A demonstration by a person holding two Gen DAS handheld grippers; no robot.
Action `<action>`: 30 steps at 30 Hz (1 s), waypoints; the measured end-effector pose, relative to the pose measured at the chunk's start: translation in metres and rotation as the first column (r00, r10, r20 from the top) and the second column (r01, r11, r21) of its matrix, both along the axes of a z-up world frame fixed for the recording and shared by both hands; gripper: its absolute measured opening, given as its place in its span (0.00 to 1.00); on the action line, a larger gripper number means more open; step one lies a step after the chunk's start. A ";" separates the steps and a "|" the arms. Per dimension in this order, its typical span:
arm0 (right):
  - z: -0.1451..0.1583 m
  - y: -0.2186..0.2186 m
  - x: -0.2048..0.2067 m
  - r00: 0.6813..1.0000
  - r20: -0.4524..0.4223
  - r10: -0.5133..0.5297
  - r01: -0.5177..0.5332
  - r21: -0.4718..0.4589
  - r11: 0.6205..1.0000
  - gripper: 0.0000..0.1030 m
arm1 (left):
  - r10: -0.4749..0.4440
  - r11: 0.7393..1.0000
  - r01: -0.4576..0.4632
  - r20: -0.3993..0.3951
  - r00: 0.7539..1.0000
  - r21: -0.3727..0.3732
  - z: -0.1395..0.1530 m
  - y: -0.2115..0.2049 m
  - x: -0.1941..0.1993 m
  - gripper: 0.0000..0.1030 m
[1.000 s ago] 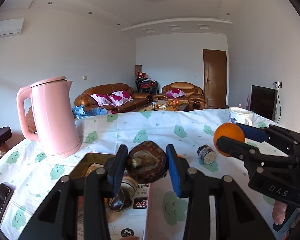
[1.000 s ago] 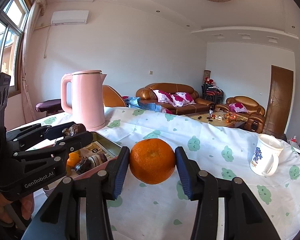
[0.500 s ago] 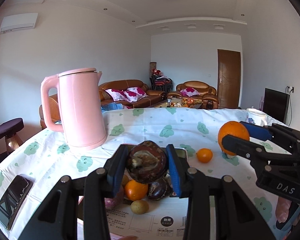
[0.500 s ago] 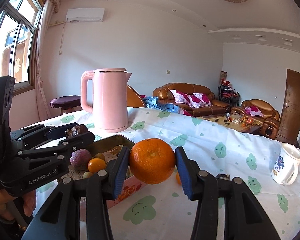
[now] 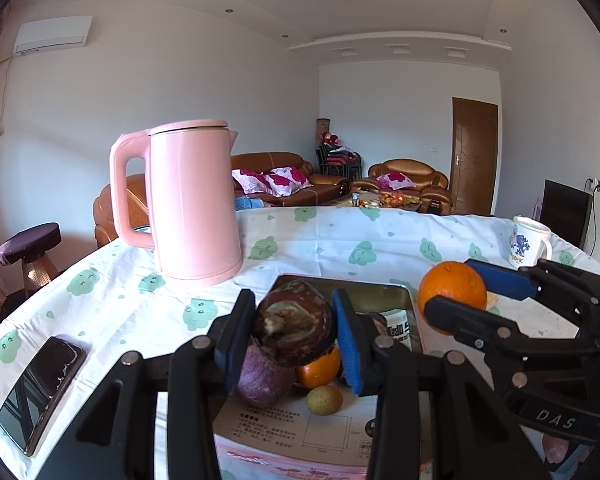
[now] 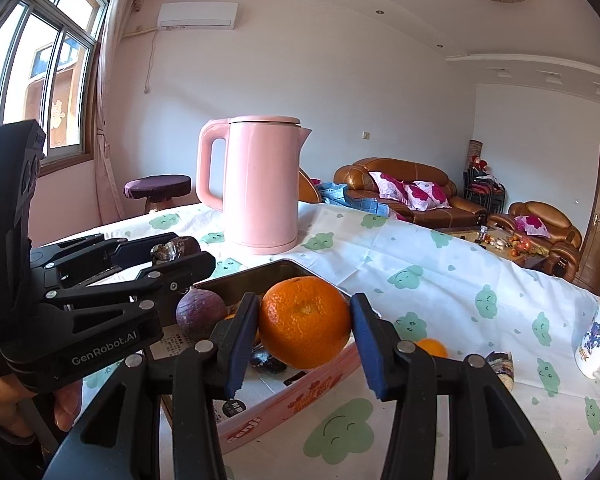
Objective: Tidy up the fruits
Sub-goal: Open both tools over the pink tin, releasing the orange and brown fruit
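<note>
My left gripper (image 5: 295, 330) is shut on a dark brown wrinkled fruit (image 5: 295, 328), held above a pink box (image 5: 292, 438) that holds a purple fruit (image 5: 262, 376), a small orange (image 5: 319, 370) and a small green fruit (image 5: 324, 399). My right gripper (image 6: 304, 322) is shut on a large orange (image 6: 305, 322) over the same box (image 6: 284, 400). In the left wrist view the right gripper (image 5: 456, 300) comes in from the right with the orange (image 5: 452, 292). In the right wrist view the left gripper (image 6: 178, 254) stands at the left.
A pink kettle (image 5: 192, 200) stands behind the box on the patterned tablecloth (image 6: 420, 272). A phone (image 5: 40, 388) lies near the left edge. A white mug (image 6: 596, 344), a small orange (image 6: 432, 347) and a dark fruit (image 6: 500, 364) sit to the right.
Both grippers have swung left across the table with their fruit, so the kettle and the box have shifted right in both views and the box's fruit now lies below them.
</note>
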State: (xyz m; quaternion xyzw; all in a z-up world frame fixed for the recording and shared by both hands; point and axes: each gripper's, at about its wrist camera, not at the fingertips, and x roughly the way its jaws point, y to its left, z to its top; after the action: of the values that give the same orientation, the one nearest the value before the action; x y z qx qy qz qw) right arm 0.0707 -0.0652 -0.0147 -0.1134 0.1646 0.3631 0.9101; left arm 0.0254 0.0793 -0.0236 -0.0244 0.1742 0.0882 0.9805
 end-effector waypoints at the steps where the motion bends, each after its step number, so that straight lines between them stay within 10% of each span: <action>1: -0.001 0.003 -0.001 1.000 -0.001 0.006 -0.006 -0.003 1.000 0.47 | 0.003 1.000 -0.003 0.001 1.000 -0.003 0.000 0.002 -0.001 0.40; 30: -0.024 0.035 0.005 0.992 -0.095 0.088 -0.097 -0.091 0.991 0.47 | 0.039 0.999 -0.040 -0.041 0.998 -0.006 -0.009 0.022 -0.001 0.40</action>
State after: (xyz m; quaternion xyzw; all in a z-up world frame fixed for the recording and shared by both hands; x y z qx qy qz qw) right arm 0.0760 -0.0300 -0.0389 -0.1477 0.2178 0.4014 0.8773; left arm 0.0244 0.1010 -0.0331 -0.0295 0.1939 0.1074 0.9747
